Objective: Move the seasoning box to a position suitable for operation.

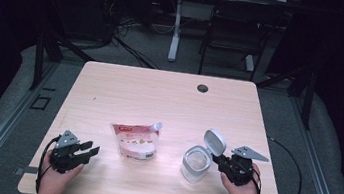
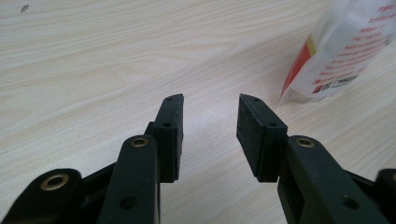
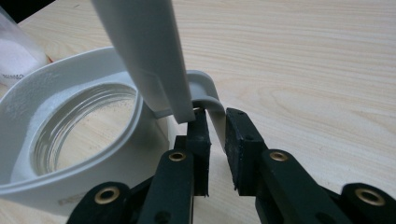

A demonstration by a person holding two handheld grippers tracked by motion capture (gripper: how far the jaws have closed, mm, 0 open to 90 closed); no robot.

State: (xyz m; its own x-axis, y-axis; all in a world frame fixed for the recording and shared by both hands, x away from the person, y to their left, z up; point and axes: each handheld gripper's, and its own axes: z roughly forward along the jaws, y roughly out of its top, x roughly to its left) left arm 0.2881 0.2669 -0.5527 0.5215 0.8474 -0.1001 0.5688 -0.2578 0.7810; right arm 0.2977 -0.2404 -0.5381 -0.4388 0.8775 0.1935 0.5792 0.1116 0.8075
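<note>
A: Going left to right across the table (image 1: 111,84), what does the count come to?

B: Two grippers, one pouch, one jar. The left gripper (image 1: 87,151) rests at the near left edge, its jaws parted with only bare wood between them.

A: And next?

B: One white pouch (image 1: 135,141) with red print, lying flat near the middle, just beside the left gripper's reach but apart from it.

A: Then the jar?

B: One clear jar (image 1: 196,163) with a white rim stands upright, its single hinged lid (image 1: 215,142) raised. The right gripper (image 1: 220,161) has its jaws drawn narrow around the white hinge tab behind the lid.
</note>
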